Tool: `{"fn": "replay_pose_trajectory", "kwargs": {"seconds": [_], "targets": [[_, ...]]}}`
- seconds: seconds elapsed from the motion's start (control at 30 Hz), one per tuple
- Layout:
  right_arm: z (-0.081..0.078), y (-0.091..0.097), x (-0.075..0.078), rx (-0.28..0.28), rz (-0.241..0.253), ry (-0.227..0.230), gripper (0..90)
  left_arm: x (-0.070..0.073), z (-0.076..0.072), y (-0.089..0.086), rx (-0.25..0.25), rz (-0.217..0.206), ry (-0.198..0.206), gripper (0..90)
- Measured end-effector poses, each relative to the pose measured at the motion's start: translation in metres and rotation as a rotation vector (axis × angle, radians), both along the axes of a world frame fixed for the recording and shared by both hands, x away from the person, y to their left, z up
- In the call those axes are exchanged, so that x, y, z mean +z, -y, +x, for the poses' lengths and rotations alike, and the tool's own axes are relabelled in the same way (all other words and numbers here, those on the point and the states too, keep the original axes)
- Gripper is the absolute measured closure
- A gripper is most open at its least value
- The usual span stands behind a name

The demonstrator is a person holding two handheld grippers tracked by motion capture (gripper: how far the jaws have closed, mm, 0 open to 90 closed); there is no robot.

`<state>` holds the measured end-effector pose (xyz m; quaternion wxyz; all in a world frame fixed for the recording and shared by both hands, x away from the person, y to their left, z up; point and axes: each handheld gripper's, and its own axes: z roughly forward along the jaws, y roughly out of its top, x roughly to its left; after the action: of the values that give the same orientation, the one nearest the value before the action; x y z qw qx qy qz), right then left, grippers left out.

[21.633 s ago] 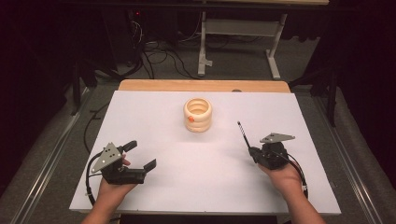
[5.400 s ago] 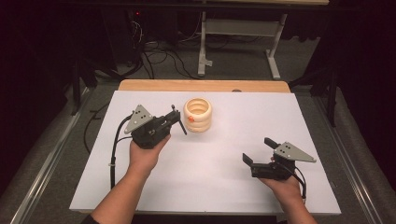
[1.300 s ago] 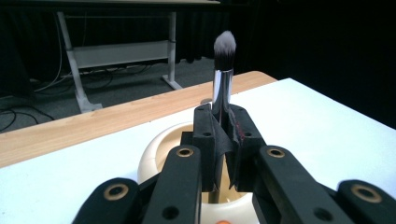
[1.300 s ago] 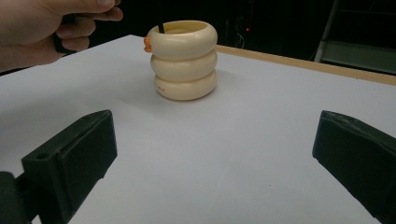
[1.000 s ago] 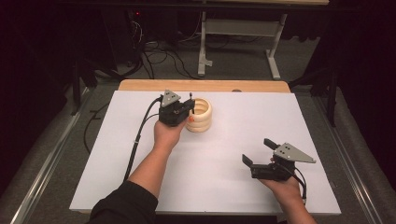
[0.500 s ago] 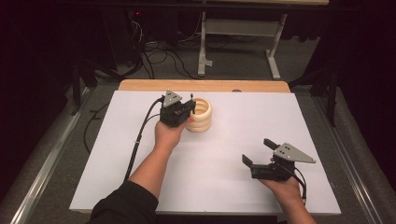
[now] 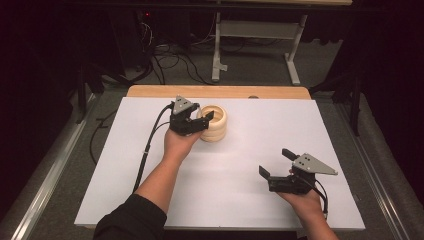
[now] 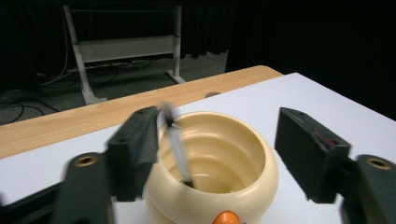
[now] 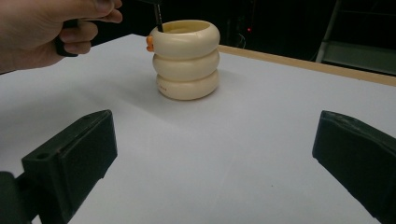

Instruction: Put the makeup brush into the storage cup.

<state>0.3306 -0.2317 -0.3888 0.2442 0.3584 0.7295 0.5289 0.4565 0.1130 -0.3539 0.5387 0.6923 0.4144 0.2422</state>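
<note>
A cream ribbed cup (image 7: 214, 123) stands at the back middle of the white table (image 7: 250, 150). My left gripper (image 7: 204, 118) hovers over the cup's rim, and its jaws have just been opening. In the left gripper view they stand apart on either side of the cup (image 8: 210, 168). A thin black pen (image 8: 177, 149), blurred, leans inside the cup, free of both pads. My right gripper (image 7: 274, 161) rests low at the front right, open and empty. From the right gripper (image 9: 215, 154), the cup (image 9: 187, 58) stands ahead with the pen (image 9: 159, 21) at its rim.
A wooden strip (image 7: 220, 92) borders the table's far edge. Behind it lie cables and a metal stand (image 7: 260, 30) on the floor. A cable trails from the left gripper down the table's left side (image 7: 147, 150).
The left gripper's jaws have spread apart over the cup, and the pen they held has dropped into it. Neither hand has shifted.
</note>
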Motion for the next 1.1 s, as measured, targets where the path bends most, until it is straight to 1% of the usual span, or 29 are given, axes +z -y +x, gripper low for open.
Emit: {"fn": "replay_pose_trajectory", "kwargs": {"seconds": [0.07,0.1,0.27,0.37,0.53,0.67,0.8,0.93,1.03,1.1], "targets": [[0.0,0.0,0.0,0.0,-0.001,-0.001,1.3,0.0,0.0,-0.001,0.01,-0.002,-0.009,18.6],[0.0,0.0,0.0,0.001,-0.002,-0.001,1.3,0.0,0.0,-0.001,0.011,-0.01,-0.012,16.4],[0.0,0.0,0.0,0.001,-0.003,0.0,1.3,0.0,-0.001,-0.003,-0.027,-0.013,-0.022,13.9],[0.0,0.0,0.0,0.001,-0.003,-0.001,1.3,-0.001,-0.002,-0.004,-0.034,-0.009,-0.038,11.9],[0.0,0.0,0.0,0.001,-0.008,0.003,1.3,-0.004,-0.007,-0.006,-0.052,-0.017,-0.044,10.4],[0.0,-0.001,0.0,0.003,-0.009,0.006,1.3,-0.004,-0.011,-0.008,-0.059,-0.008,-0.054,8.5],[-0.001,-0.001,0.0,0.002,-0.014,0.005,1.3,-0.005,-0.016,-0.013,-0.063,-0.012,-0.055,8.1],[-0.001,0.0,0.0,-0.003,-0.013,0.004,1.3,-0.005,-0.021,-0.019,-0.06,-0.028,-0.052,7.8],[-0.002,0.0,0.0,-0.006,-0.014,0.007,1.3,-0.006,-0.024,-0.023,-0.062,-0.019,-0.051,7.7],[-0.002,0.0,0.0,-0.008,-0.016,0.005,1.3,-0.007,-0.027,-0.025,-0.063,-0.023,-0.05,7.7]]}}
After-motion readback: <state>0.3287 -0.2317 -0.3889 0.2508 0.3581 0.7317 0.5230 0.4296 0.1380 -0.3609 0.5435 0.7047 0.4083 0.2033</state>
